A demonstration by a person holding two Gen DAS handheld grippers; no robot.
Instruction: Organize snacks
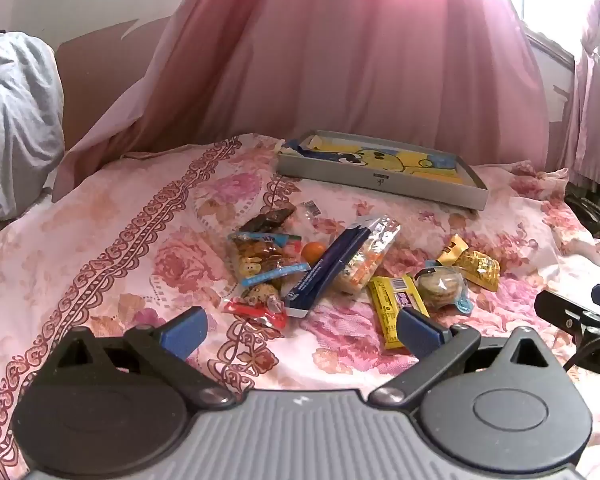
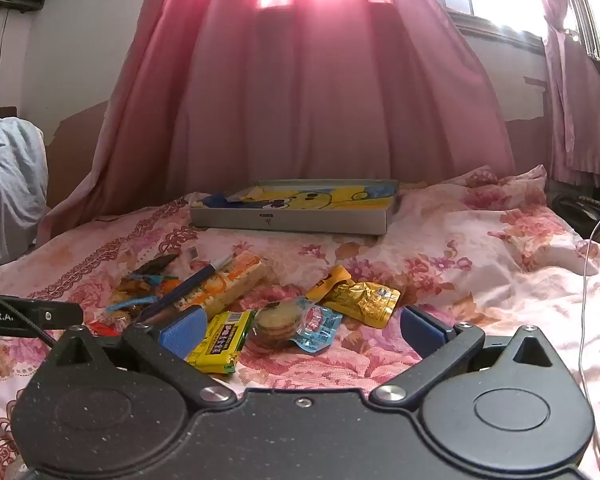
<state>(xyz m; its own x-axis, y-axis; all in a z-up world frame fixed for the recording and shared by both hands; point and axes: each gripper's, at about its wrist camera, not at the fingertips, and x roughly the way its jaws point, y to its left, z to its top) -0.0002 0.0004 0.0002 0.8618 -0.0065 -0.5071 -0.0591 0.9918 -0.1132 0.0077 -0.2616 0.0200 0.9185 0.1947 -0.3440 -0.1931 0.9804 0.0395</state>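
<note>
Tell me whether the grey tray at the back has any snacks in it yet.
No snacks show inside. The grey tray shows only its yellow cartoon lining; the snack packets all lie on the floral bedspread before it.

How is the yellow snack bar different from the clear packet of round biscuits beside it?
The yellow snack bar has an opaque yellow wrapper with print on it, while the packet of round biscuits is clear with blue ends, so its contents show. The bar is long and rectangular; the biscuit packet is rounder and thicker. The bar lies to the left of the packet. Both lie flat on the floral bedsheet, outside the grey tray.
</note>
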